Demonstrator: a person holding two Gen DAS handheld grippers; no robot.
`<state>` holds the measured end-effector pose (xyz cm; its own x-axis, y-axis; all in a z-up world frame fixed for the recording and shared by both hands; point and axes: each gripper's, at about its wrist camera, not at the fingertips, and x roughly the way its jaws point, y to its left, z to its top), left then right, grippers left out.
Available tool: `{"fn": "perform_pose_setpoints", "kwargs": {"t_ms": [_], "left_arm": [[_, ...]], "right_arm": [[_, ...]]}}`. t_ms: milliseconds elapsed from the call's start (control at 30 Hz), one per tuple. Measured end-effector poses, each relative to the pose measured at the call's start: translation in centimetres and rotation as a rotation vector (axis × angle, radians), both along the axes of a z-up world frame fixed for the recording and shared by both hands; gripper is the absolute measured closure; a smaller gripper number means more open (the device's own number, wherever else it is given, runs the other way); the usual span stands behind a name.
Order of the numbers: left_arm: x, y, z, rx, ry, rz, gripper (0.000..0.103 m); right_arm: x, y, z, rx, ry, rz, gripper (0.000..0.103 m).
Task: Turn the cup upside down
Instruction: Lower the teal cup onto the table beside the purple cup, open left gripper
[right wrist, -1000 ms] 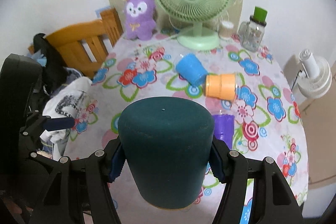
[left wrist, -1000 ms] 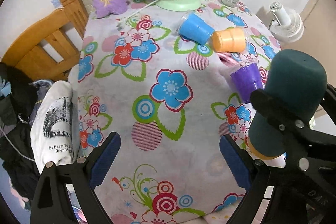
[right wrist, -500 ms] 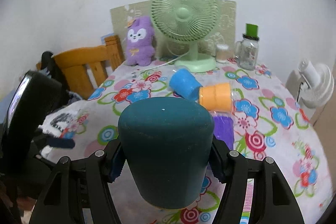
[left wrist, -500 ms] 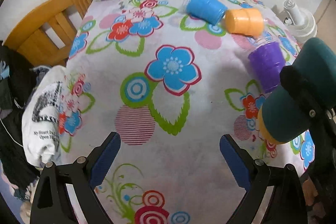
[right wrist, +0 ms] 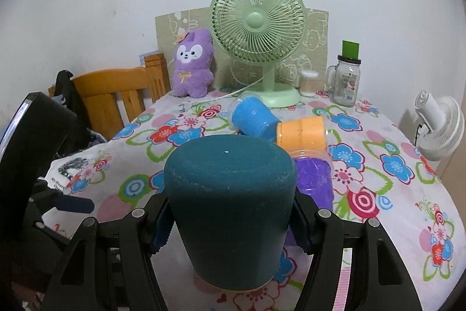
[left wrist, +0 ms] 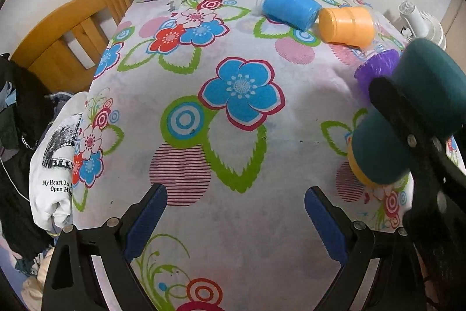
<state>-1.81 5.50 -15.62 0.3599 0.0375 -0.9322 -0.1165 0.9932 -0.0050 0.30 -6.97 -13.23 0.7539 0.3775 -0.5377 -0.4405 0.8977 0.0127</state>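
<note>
My right gripper [right wrist: 230, 226] is shut on a dark teal cup [right wrist: 230, 206] with a yellow rim. The cup is upside down, base up, tilted, its rim close above the flowered tablecloth [right wrist: 387, 191]; contact cannot be told. In the left wrist view the same teal cup [left wrist: 407, 118] hangs at the right, held by the black right gripper. My left gripper [left wrist: 234, 219] is open and empty above the near part of the tablecloth [left wrist: 233, 223].
A blue cup [right wrist: 253, 118], an orange cup [right wrist: 303, 134] and a purple cup [right wrist: 314, 182] lie on their sides behind the teal cup. A green fan [right wrist: 257, 28], purple plush [right wrist: 192, 63] and glass jar [right wrist: 346, 80] stand at the back. A wooden chair [right wrist: 116, 95] stands left.
The right gripper has lowered the upturned teal cup toward the table and levelled its view. The left gripper has moved forward over the cloth, still open.
</note>
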Motion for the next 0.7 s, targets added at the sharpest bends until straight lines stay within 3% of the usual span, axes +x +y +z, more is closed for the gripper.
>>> {"fn": "perform_pose_setpoints", "kwargs": {"t_ms": [133, 433, 633, 700], "left_arm": [[0.2, 0.3, -0.5, -0.002, 0.006, 0.002, 0.006], [0.8, -0.1, -1.2, -0.029, 0.027, -0.032, 0.006], [0.6, -0.5, -1.9, -0.027, 0.075, -0.064, 0.006], [0.4, -0.6, -1.8, -0.03, 0.101, -0.073, 0.006]], "right_arm": [[0.8, 0.4, -0.6, 0.019, -0.011, -0.054, 0.034], [1.9, 0.3, -1.6, 0.015, 0.07, -0.103, 0.034], [1.4, 0.4, -2.4, -0.009, 0.169, -0.099, 0.03], [1.3, 0.4, -2.2, -0.018, 0.202, -0.093, 0.022]]}}
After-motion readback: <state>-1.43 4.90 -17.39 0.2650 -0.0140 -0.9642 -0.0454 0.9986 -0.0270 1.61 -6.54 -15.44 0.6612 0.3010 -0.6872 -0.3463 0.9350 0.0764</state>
